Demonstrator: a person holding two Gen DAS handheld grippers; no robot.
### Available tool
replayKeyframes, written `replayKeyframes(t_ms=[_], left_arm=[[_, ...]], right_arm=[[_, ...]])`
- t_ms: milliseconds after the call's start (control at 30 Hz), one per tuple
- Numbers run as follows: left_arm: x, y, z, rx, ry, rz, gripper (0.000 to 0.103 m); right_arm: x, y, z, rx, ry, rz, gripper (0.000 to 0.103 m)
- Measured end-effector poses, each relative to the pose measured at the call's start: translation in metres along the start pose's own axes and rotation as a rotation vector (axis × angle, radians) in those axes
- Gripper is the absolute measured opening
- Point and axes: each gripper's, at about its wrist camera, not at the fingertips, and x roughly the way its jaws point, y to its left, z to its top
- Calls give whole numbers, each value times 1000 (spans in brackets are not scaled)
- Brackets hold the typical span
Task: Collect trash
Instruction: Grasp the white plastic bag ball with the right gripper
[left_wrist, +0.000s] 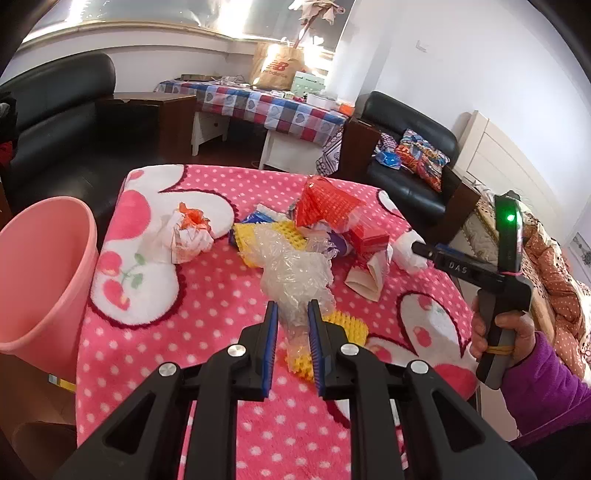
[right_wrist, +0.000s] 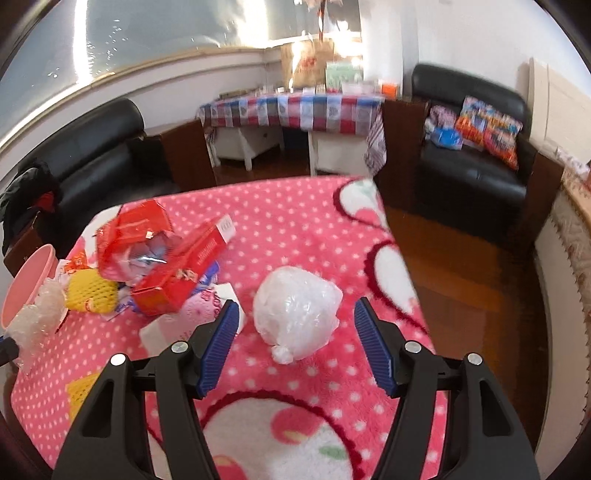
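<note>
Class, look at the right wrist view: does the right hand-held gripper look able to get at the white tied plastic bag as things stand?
Probably yes. The right hand-held gripper is open, and the white tied plastic bag lies alone on the pink blanket between its fingers. The red box and other trash lie off to the left, apart from it.

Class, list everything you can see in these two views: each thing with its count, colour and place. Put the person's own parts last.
Round plastic bin: one, pink, left of table.
Fleece polka-dot blanket: one, pink-white, covering table.
Crumpled clear plastic wrap: one, transparent, between left jaws.
Knotted plastic bag: one, white, ahead of right jaws.
Foam fruit nets: two visible, yellow, mid-pile.
Cardboard carton: one, red, in pile.
Left gripper: black, blue pads, closed on wrap.
Right gripper: black, open.
</note>
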Motion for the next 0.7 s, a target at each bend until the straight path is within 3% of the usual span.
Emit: replayKeyframes(t_ms=[33,67,133,233,467,700], left_arm=[[0,0,2,-2,2,5,16],[0,-1,4,-4,4,8,15],[0,-2,9,-6,8,15,15],[1,-4,16,-9,7,26,15],[-1,0,34,-54,-33,66,15],[-26,16,48,-110,-113,190,16]], right_arm=[[4,-2,1,11,16,13,60],[8,-2,1,19,33,24,44],[12,-4,0,34,56,39,30],[8,-7,0,46,57,56,18],[-25,2,26,-9,-34,107,17],[-42,59,59,-161,-101,248,17]])
